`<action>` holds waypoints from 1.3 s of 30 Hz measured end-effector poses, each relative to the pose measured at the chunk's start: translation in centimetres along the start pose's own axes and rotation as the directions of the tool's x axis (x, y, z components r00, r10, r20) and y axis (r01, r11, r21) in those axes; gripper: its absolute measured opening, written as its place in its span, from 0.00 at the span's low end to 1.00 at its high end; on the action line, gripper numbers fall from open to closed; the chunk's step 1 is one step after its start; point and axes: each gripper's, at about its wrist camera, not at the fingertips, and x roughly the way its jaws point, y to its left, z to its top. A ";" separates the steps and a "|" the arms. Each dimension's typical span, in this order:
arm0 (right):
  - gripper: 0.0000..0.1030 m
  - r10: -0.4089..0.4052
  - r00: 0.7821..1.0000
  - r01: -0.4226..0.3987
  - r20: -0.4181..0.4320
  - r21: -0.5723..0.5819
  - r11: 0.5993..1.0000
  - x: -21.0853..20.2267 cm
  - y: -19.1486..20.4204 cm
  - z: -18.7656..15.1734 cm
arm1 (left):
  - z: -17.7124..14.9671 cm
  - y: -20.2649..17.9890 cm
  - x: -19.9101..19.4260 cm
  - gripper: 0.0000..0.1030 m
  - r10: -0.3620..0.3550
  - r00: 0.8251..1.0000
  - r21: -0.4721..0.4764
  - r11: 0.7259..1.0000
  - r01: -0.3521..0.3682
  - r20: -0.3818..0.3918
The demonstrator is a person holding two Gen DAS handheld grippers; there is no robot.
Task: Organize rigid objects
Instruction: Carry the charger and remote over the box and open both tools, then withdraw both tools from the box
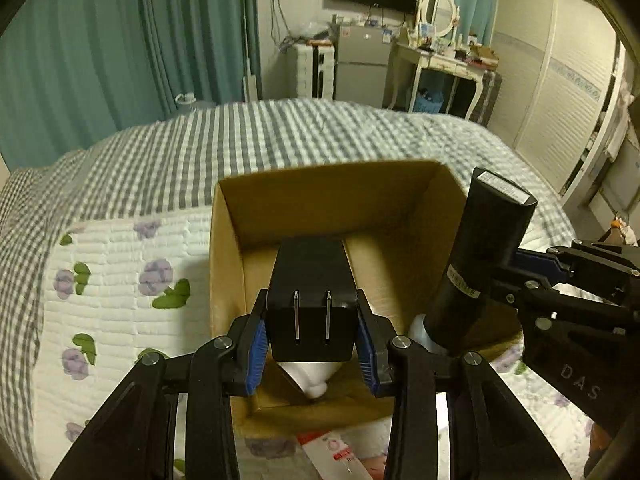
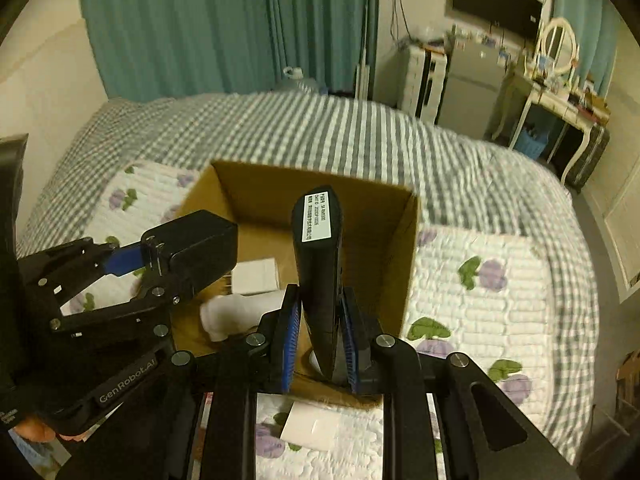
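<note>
Power adapter (image 1: pixel 311 304), black with two prongs facing me, sits clamped in my left gripper (image 1: pixel 312 346) above the open cardboard box (image 1: pixel 324 196) on the bed. Right gripper (image 2: pixel 318 338) pinches a slim black device (image 2: pixel 318 264) upright over the same box. Both look rigid, smooth, likely slippery; I'd grip flat sides.

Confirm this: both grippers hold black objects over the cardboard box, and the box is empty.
Not empty. The right wrist view shows a white box and a white object inside the cardboard box. The rest holds: left gripper grips a black charger, right gripper a black device.
</note>
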 end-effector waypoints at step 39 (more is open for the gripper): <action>0.95 -0.206 0.934 0.167 0.293 0.154 0.974 -18.1 -1.5 -4.2 | -3.6 1.2 -15.8 0.66 0.042 0.991 -0.068 0.997 -0.033 0.130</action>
